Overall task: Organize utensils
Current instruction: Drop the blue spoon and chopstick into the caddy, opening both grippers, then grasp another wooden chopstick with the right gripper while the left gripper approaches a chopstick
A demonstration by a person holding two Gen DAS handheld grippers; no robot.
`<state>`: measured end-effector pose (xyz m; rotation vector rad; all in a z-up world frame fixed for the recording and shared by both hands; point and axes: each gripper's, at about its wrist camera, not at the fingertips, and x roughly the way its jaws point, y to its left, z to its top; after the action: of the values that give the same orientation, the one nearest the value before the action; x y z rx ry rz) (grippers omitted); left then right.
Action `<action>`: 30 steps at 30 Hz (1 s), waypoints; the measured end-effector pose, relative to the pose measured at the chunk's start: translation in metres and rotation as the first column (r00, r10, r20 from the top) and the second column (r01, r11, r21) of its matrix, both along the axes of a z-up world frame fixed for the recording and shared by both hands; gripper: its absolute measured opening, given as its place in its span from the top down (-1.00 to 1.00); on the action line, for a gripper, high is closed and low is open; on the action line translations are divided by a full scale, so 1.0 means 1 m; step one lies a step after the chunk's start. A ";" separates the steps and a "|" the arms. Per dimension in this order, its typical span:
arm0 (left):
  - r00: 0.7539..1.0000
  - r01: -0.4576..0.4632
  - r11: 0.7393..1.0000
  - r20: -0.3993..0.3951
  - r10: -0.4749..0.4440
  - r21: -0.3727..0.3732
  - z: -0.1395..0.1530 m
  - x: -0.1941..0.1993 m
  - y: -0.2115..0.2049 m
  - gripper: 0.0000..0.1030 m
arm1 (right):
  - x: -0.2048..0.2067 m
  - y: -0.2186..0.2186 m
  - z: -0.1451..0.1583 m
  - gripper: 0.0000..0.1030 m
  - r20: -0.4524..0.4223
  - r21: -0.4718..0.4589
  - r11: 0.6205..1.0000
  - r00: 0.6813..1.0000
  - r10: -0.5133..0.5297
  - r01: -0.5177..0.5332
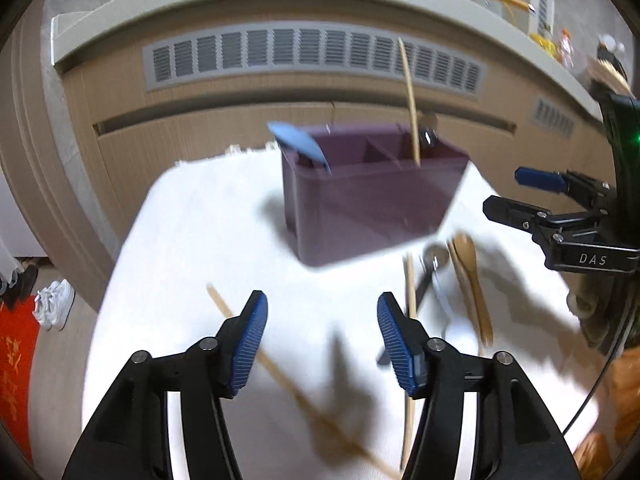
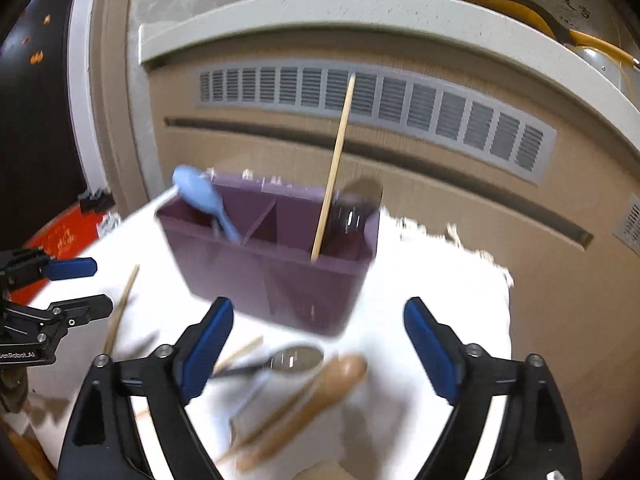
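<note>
A purple divided utensil holder (image 1: 360, 208) (image 2: 280, 276) stands on a white cloth. A light blue spoon (image 1: 298, 142) (image 2: 202, 196) leans in its left compartment; a wooden chopstick (image 1: 410, 100) (image 2: 334, 168) and a dark utensil stand in its right one. Loose on the cloth lie a wooden spoon (image 1: 474, 284) (image 2: 316, 396), a metal spoon (image 1: 436, 260) (image 2: 294, 360) and chopsticks (image 1: 280, 376) (image 2: 120, 308). My left gripper (image 1: 322, 344) is open and empty above the cloth. My right gripper (image 2: 318, 356) is open and empty above the loose spoons, and also shows at the right of the left wrist view (image 1: 504, 194).
The white cloth (image 1: 192, 240) (image 2: 440, 280) covers a small table that ends close behind the holder. A beige cabinet with a grey vent grille (image 1: 312, 54) (image 2: 380, 108) stands behind. White shoes (image 1: 54, 304) lie on the floor at the left.
</note>
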<state>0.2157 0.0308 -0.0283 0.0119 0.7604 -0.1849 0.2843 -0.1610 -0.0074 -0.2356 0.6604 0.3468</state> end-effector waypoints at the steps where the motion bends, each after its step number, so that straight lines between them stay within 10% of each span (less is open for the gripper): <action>1: 1.000 0.003 1.000 -0.004 -0.003 0.005 -0.003 -0.005 -0.002 -0.27 | -0.007 0.000 -0.007 -0.79 -0.011 -0.015 1.000 1.000 0.000 0.000; 17: 0.996 -0.074 0.997 -0.054 0.075 0.020 -0.020 -0.033 0.016 -0.44 | -0.019 0.038 -0.051 -0.85 -0.198 0.029 1.000 0.980 0.016 -0.011; 19: 0.990 -0.119 0.993 -0.073 0.120 0.011 -0.023 -0.030 0.028 -0.44 | -0.016 0.053 -0.054 -0.52 -0.227 0.036 0.999 0.973 0.039 -0.032; 21: 0.985 -0.154 0.988 -0.082 0.154 0.006 -0.026 -0.030 0.038 -0.44 | -0.012 0.065 -0.060 0.30 -0.299 0.059 0.997 0.952 0.074 -0.058; 30: 0.964 -0.244 0.969 -0.115 0.238 -0.039 -0.037 -0.032 0.072 -0.44 | -0.009 0.093 -0.077 0.41 -0.353 0.015 1.000 0.935 0.028 -0.025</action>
<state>0.1838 0.1023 -0.0655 -0.1421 0.8594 0.0264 0.2754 -0.0682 -0.0841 -0.1733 1.0117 0.4233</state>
